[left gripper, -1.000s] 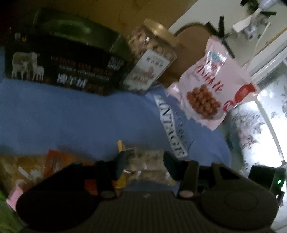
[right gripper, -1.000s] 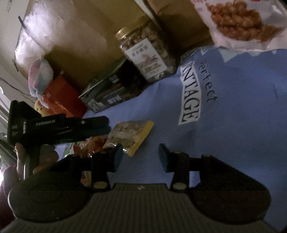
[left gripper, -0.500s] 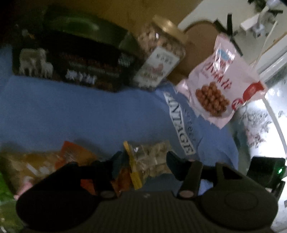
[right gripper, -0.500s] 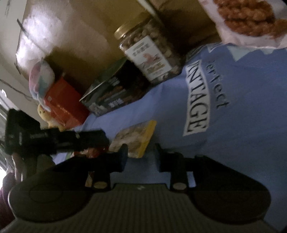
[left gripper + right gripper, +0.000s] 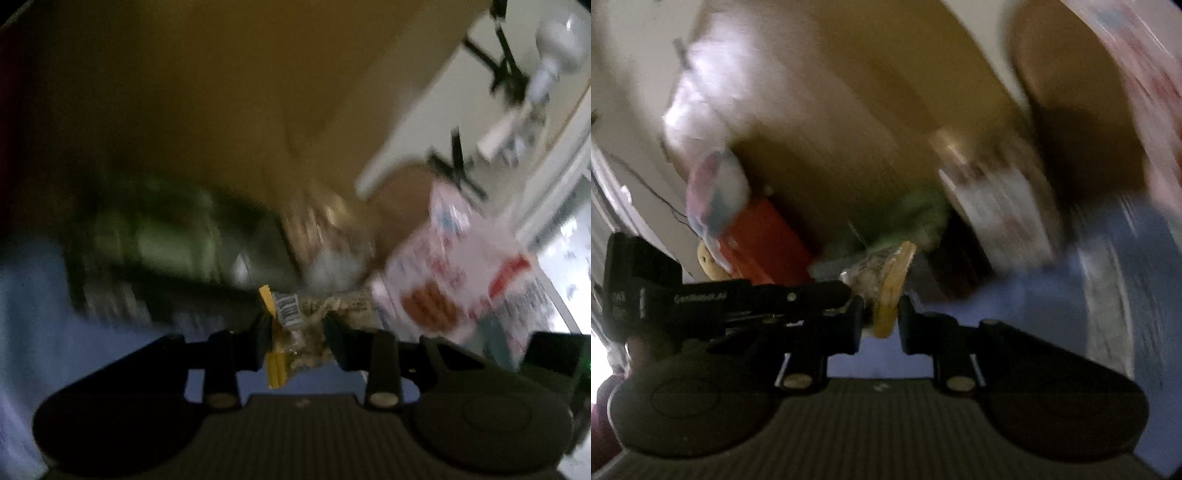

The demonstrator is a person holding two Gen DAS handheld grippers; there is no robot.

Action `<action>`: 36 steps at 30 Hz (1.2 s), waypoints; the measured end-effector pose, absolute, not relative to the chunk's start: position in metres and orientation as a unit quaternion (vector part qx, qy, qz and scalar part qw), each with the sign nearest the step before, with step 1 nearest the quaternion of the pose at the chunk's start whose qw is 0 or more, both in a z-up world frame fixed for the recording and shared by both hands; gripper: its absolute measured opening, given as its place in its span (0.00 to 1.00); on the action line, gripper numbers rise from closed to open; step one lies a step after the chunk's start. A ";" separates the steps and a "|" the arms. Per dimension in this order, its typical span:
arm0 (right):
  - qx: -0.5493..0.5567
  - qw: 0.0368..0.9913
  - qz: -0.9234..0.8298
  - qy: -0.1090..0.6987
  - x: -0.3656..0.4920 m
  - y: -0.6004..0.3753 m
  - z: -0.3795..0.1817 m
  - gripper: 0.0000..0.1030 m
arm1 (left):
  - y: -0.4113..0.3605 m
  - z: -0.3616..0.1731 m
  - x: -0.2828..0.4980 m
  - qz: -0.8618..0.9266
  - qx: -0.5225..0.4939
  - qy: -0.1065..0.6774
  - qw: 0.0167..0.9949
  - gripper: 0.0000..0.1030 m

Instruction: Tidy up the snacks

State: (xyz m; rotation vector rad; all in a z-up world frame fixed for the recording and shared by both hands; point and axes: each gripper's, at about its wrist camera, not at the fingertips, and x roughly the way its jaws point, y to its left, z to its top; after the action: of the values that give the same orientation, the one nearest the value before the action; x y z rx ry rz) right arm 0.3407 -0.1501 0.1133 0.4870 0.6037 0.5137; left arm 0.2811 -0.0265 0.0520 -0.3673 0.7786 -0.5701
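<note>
Both grippers meet on one small snack packet (image 5: 299,325), lifted clear of the blue cloth (image 5: 33,306) — left gripper (image 5: 295,345) clamped on its clear body, right gripper (image 5: 881,319) closing around its yellow edge (contact unclear). Likely a hand-over; next, one must release. Labels too blurred to read.

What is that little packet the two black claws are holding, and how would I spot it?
Above the blue cloth, between the left gripper and right gripper, hangs a small clear snack packet. Unlike the big pink bag nearby, it has a yellow edge and pale nuggets inside.
</note>
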 end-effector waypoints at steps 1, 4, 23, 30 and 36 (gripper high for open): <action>0.220 0.903 0.246 0.276 0.347 -0.141 0.119 0.22 | -0.024 0.056 0.289 -0.265 -0.174 0.364 0.876 0.33; 0.175 0.926 0.227 0.246 0.369 -0.115 0.123 0.23 | -0.024 0.056 0.313 -0.238 -0.169 0.357 0.887 0.33; 0.117 0.893 0.308 0.307 0.301 -0.103 0.087 0.42 | 0.045 0.049 0.223 -0.227 -0.185 0.386 0.875 0.33; 0.037 0.868 0.361 0.339 0.226 -0.072 0.064 0.42 | 0.083 0.022 0.141 -0.209 -0.207 0.393 0.871 0.33; -0.076 0.874 0.327 0.351 0.212 -0.042 0.051 0.24 | 0.078 0.015 0.138 -0.214 -0.213 0.391 0.869 0.33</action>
State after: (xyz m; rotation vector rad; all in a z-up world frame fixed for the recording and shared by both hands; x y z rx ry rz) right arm 0.2121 -0.0421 0.0510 -0.1581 0.7330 0.6827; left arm 0.1383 0.0781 0.0154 -0.4466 0.8170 -0.4481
